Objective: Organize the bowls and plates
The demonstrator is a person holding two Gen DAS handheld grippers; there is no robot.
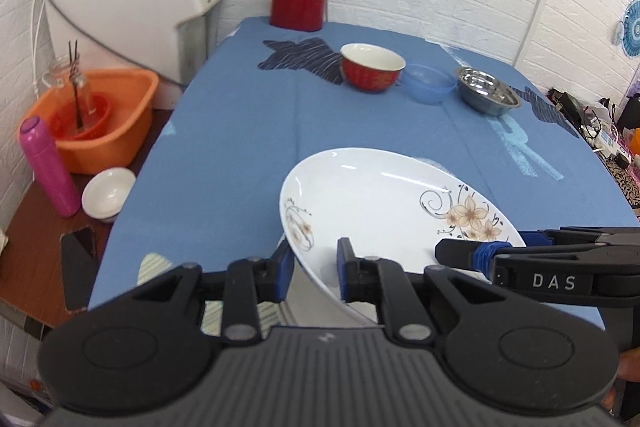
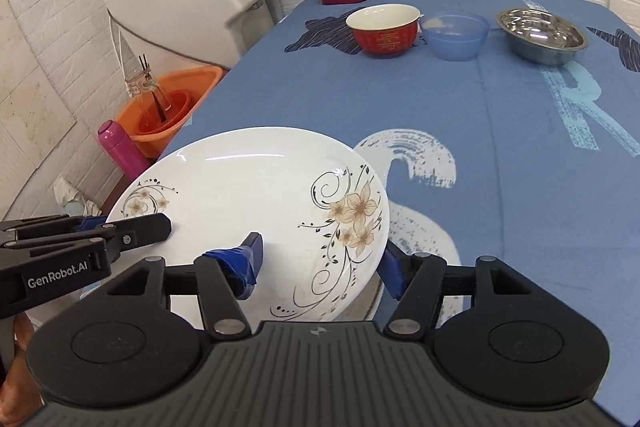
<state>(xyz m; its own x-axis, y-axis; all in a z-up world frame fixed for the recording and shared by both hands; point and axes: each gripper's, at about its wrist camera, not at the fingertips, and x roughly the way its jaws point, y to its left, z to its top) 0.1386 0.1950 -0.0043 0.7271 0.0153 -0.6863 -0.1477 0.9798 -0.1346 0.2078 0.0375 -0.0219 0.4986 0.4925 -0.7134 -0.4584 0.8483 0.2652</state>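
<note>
Both grippers are on the white floral plate (image 2: 256,195), tilted and lifted off the blue tablecloth (image 1: 240,131) at the near end: my left gripper (image 1: 314,269) straddles its left rim, my right gripper (image 2: 320,267) its right rim, jaws around the edge, though I can't confirm either is fully clamped. Risk: glazed rim, small pads (image 1: 344,265), so if the hands drift apart or twist unevenly it slips out and drops. The red bowl (image 1: 372,73), blue bowl (image 1: 430,83) and steel bowl (image 1: 486,95) sit at the far end, not yet stacked.
</note>
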